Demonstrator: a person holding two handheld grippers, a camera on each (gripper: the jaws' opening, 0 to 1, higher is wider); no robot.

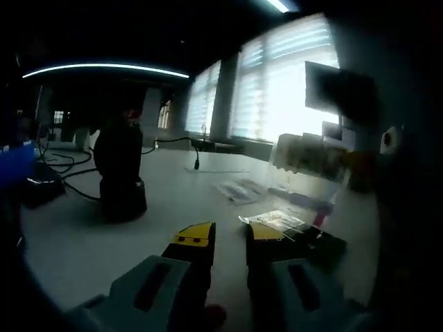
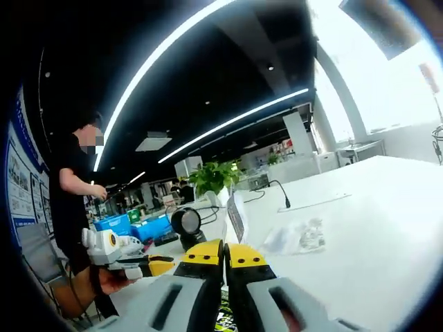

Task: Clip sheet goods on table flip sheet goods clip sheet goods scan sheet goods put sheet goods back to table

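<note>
The right gripper (image 2: pixel 223 257) has its yellow tips together. A clear packet (image 2: pixel 296 236) lies on the white surface (image 2: pixel 374 228). The left gripper (image 2: pixel 128 254) is nearby.

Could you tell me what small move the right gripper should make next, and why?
Probably swing the right gripper toward the black scanner: its jaws look closed on a clear packet held off the table, and the scanner stands just ahead.

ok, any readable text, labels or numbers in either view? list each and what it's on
None can be read.
Wall posters at the left of the right gripper view: print too small and blurred.
Clear packet held up in the left gripper view: pale printed band, blurred.
Clear packet lying on the table in the right gripper view: dark specks, not readable.
</note>
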